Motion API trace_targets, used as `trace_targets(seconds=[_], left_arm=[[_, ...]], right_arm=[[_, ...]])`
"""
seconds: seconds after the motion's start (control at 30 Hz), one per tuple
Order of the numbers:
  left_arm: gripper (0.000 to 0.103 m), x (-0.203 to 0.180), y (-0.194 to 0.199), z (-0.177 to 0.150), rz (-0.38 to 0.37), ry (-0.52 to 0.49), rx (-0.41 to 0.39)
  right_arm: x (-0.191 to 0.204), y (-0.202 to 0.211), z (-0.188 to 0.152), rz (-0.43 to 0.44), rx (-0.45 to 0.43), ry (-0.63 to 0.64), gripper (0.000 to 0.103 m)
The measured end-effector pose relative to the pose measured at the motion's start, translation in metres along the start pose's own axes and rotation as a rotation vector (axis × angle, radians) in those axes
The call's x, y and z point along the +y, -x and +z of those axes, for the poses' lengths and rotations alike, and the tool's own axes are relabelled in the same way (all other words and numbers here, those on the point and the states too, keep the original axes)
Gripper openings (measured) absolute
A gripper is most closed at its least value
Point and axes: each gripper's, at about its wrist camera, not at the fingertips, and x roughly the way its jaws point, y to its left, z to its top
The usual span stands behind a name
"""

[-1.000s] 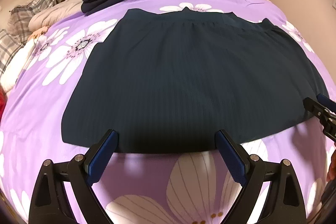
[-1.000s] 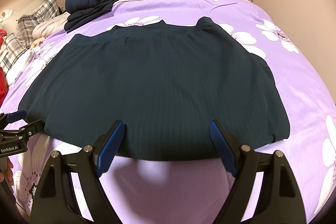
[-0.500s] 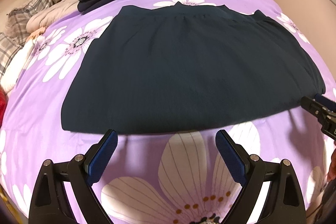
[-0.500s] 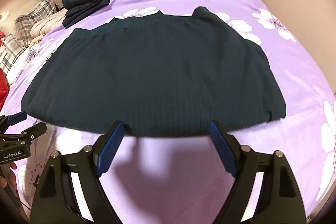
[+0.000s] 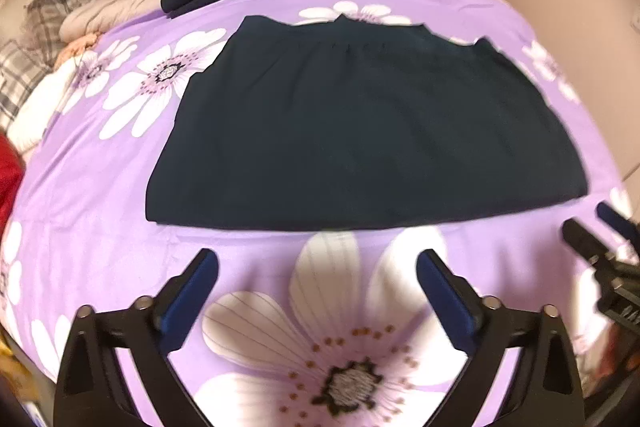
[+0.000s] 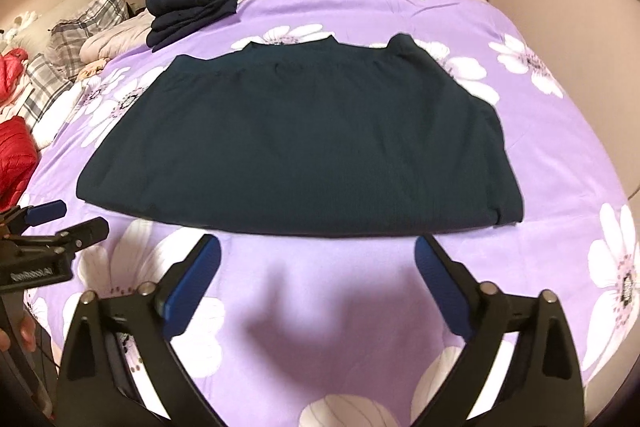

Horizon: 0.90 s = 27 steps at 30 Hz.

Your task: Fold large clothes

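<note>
We find the skirt point(image 5: 360, 131) lying flat on the bed point(image 5: 80, 211), ahead of both tools; left tool point(image 5: 318, 281) and right tool point(image 6: 318, 267) gape, released, grasping nothing.

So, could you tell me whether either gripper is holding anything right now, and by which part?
Nothing is held: the left gripper and right gripper are both open, short of the skirt.

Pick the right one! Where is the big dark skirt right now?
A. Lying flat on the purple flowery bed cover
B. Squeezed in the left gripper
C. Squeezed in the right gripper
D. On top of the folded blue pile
A: the skirt lies spread flat on the bed cover, while the left gripper and right gripper are both open and apart from it.
</note>
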Motion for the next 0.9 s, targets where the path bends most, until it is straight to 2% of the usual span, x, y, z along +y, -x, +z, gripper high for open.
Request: trace_targets(seconds=[0.07, 0.33, 0.5, 0.7, 0.9], left_arm=[[0.101, -0.001, 0.011, 0.002, -0.018, -0.001, -0.024], [0.102, -0.006, 0.061, 0.009, 0.009, -0.017, -0.097], [0.102, -0.005, 0.088, 0.016, 0.083, -0.006, -0.150], [0.102, -0.007, 0.123, 0.025, 0.050, -0.025, -0.199], [0.102, -0.015, 0.154, 0.038, 0.043, -0.059, -0.227]], right_arm=[[0.002, 0.008, 0.002, -0.001, 0.004, -0.006, 0.103], [0.008, 0.040, 0.013, 0.037, 0.012, -0.024, 0.103], [0.011, 0.075, 0.026, 0.049, -0.033, -0.019, 0.103], [0.012, 0.112, 0.046, 0.041, -0.059, -0.018, 0.103], [0.009, 0.147, 0.063, 0.092, -0.098, -0.054, 0.103]])
